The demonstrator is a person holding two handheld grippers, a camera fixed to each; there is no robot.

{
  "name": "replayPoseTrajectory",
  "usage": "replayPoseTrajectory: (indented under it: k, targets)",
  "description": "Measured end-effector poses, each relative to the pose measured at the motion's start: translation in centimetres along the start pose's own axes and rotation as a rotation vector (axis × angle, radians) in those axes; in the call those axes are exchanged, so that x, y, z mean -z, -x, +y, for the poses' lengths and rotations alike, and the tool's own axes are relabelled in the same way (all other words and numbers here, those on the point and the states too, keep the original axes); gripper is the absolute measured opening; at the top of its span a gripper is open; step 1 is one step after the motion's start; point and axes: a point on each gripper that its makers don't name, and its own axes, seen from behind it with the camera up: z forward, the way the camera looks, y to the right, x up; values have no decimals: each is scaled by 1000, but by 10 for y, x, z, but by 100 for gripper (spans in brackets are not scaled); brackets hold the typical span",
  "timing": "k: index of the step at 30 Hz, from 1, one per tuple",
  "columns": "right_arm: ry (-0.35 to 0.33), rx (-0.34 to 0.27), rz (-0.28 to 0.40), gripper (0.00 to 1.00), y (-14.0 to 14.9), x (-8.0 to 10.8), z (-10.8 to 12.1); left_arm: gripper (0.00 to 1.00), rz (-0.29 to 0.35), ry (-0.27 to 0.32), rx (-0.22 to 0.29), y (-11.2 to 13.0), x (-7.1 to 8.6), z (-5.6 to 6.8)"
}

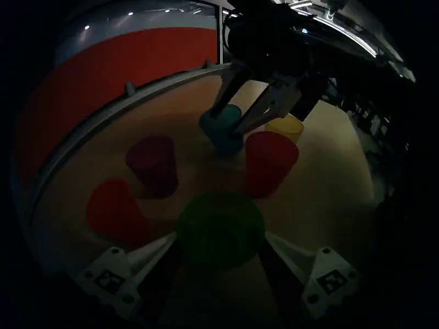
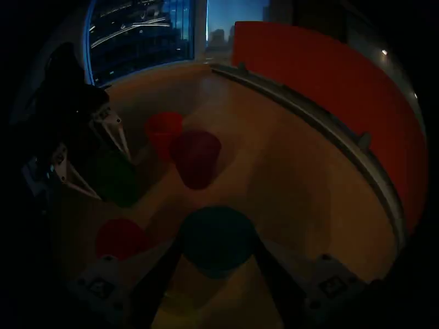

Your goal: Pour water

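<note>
Both views are very dim, so you cannot make out cup rims and finger contact lines sharply.

**Left gripper view, left to right**
- A red tapered plastic cup (image 1: 115, 211) fades into shadow.
- A maroon tapered plastic cup (image 1: 152, 164) stands just behind it.
- At centre, the left gripper (image 1: 219, 237) sets its two white fingers against both sides of the dark green tapered plastic cup (image 1: 219, 227). The base of that cup is cut off.
- Farther off, the right gripper (image 1: 225, 122) clamps the teal tapered plastic cup (image 1: 222, 131). You cannot tell whether this cup touches the smooth wooden tabletop (image 1: 324, 181).
- A second red tapered plastic cup (image 1: 269, 162) partly hides a yellow plastic cup (image 1: 285, 127).

**Right gripper view**
- At left, the left gripper (image 2: 112, 175) grips the dark green cup (image 2: 115, 183), which is nearly lost in shadow.
- At centre, the right gripper (image 2: 217, 241) closes its near fingers on the teal cup (image 2: 217, 236). The lower part of that cup is hidden.
</note>
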Motion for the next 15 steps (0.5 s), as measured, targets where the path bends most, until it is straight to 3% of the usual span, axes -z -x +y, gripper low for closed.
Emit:
replayPoseTrajectory:
  k: [15]
  targets:
    - [2, -7, -14, 97, 10, 8, -2, 87, -10, -7, 6, 1, 1, 0]
